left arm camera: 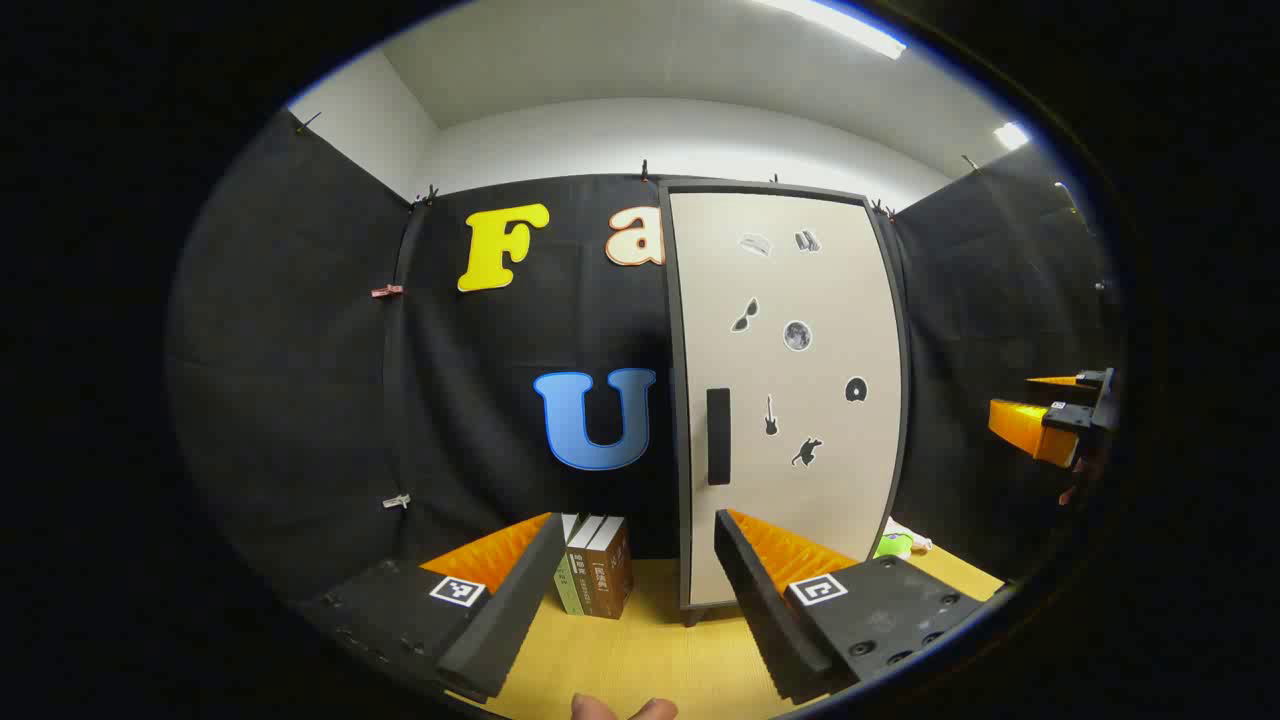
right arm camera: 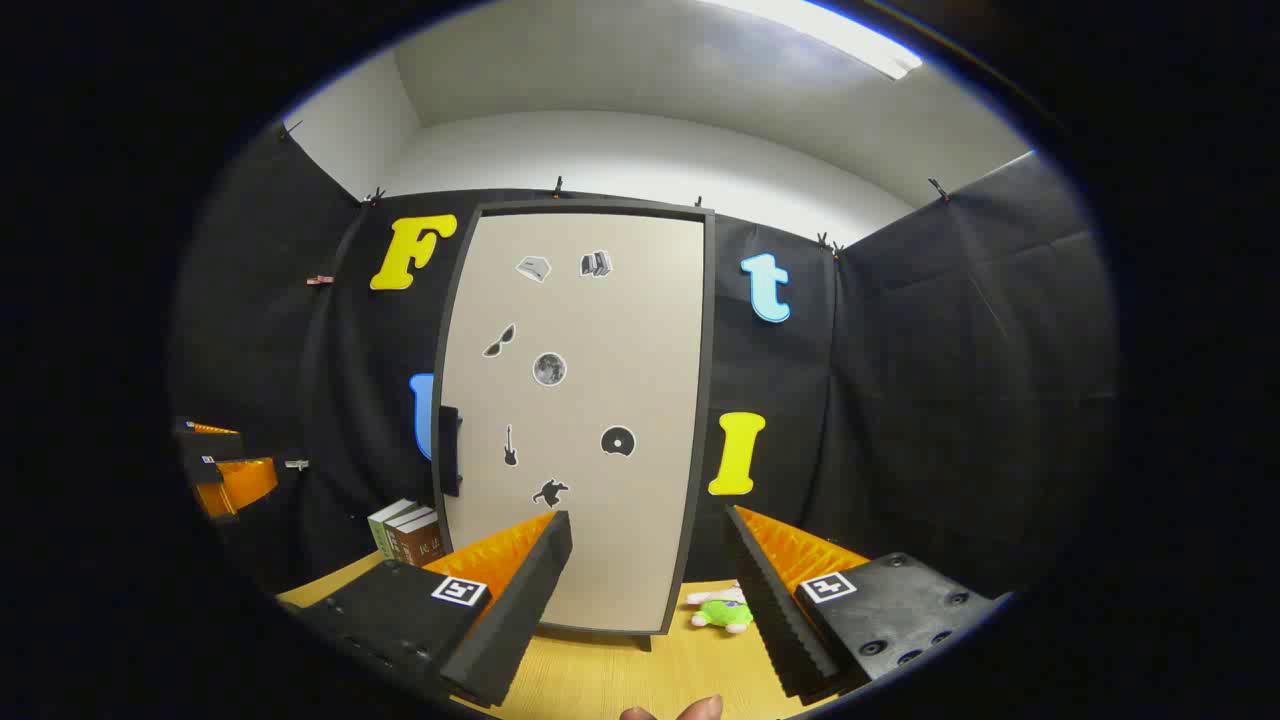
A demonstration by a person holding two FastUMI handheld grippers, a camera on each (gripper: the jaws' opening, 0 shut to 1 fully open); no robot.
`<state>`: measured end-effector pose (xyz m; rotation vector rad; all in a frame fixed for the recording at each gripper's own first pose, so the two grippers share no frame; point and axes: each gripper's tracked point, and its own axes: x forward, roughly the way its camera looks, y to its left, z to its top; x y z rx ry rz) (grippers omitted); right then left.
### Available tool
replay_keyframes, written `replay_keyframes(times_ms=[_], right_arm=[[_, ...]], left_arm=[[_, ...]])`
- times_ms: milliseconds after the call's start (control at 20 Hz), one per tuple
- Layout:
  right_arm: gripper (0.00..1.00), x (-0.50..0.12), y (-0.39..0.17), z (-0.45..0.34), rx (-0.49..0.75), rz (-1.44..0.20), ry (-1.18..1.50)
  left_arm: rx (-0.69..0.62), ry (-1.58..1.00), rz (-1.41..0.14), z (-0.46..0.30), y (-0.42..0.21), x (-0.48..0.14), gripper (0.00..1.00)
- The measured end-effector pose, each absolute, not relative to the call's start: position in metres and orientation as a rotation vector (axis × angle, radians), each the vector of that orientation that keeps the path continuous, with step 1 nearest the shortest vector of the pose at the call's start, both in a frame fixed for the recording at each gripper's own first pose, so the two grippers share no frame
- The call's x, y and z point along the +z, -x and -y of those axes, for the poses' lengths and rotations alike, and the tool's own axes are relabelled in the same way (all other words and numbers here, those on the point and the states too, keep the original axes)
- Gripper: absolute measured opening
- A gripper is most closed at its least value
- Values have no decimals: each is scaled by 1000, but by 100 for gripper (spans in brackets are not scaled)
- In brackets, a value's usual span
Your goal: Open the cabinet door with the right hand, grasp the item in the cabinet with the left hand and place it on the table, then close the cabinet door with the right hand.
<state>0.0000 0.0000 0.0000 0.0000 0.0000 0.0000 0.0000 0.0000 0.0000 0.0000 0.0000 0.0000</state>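
Ahead of both grippers stood the cabinet [right arm camera: 575, 420], its pale door [left arm camera: 790, 400] shut flush in a dark frame and dotted with small stickers, so the item inside could not be seen. In the left gripper view the door lay ahead and to the right of the left gripper [left arm camera: 635, 590], with the dark vertical handle [left arm camera: 718, 436] near the door's left edge, just above and beyond the tip of the right-hand finger. Bare wooden table [left arm camera: 640, 660] ran between the fingers up to the cabinet's foot, leaving open room to advance. A few upright books [left arm camera: 597, 578] stood on the table just beyond the left-hand finger, beside the cabinet's left edge. The left gripper's fingers stood wide apart, holding and touching nothing. Far to its right, the right gripper [left arm camera: 1055, 425] hung in the air, well apart from the door. In the right gripper view the right gripper [right arm camera: 650, 590] also gaped wide and gripped nothing; the door rose directly ahead between and above its fingers, with the handle [right arm camera: 449, 450] off to the upper left of the left-hand finger and not touched. A small green plush toy [right arm camera: 722, 612] lay on the table between the fingers, near the cabinet's right corner. The books [right arm camera: 408, 533] showed beyond the left-hand finger, and the left gripper [right arm camera: 225, 470] floated farther left.
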Motion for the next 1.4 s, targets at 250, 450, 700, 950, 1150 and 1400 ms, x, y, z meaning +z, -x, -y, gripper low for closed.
replay_keyframes(times_ms=[250, 450, 700, 950, 1150, 1400], right_arm=[[97, 0, 3, -6, -1, 3, 1], [97, 0, 5, -10, 5, 4, 3], [97, 4, 6, -13, 9, 20, 3], [97, 2, 5, -15, 15, 16, 2], [98, 3, 4, -30, 52, 22, -10], [97, 5, -10, -56, 71, 26, -35]], left_arm=[[-10, 0, 12, 2, 1, -1, 94], [-12, -2, 13, 2, 2, -3, 94], [-4, -6, 16, 1, 2, -3, 94], [-4, -10, 25, 2, 1, -2, 95], [5, 8, 10, -4, 1, -8, 94], [35, -5, 14, -30, 6, -10, 95]])
